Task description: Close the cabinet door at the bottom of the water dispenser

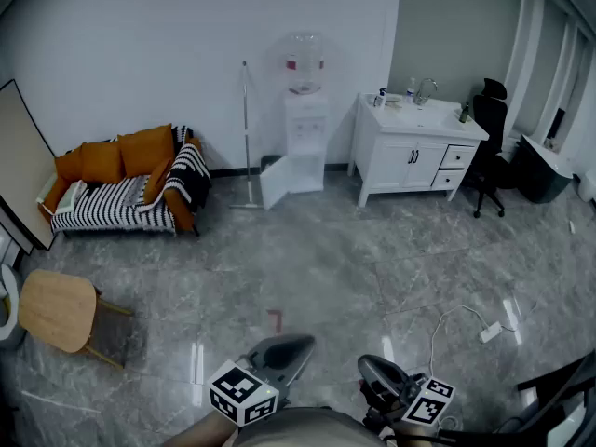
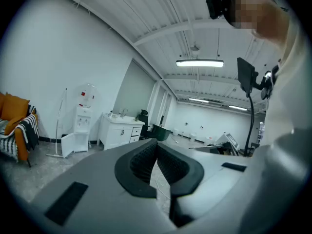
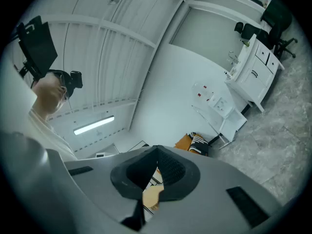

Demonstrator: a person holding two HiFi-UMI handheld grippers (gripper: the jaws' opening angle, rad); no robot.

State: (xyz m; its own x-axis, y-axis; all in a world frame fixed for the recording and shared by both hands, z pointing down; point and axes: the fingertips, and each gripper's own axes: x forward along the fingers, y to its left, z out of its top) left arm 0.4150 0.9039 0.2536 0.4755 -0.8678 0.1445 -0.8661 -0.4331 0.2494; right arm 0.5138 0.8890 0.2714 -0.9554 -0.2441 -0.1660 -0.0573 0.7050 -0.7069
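Floor contents, left to right. Leaning board (image 1: 20, 161): at the floor's left edge, tilted against the wall. Round wooden stool (image 1: 56, 309): near the left edge, in front of the board. Sofa (image 1: 126, 194): along the far edge of the floor, with orange cushions and a black-and-white striped throw. Upright pole on a base (image 1: 246, 133): at the far edge, just left of the dispenser. Water dispenser (image 1: 306, 119): white, clear bottle on top, against the far wall between the pole and the sink unit. Cabinet door (image 1: 275, 182): at the dispenser's bottom, swung wide open to the left, well apart from both grippers. Left gripper (image 1: 291, 347): at the near edge of the floor, jaws pressed together with nothing between them. Right gripper (image 1: 377, 371): beside it at the near edge, jaw tips meeting, nothing pinched. White sink unit (image 1: 414, 152): at the far edge, right of the dispenser. Black office chair (image 1: 490, 138): just right of the sink unit. White cable with plug block (image 1: 490, 332): loose on the floor towards the near right corner.
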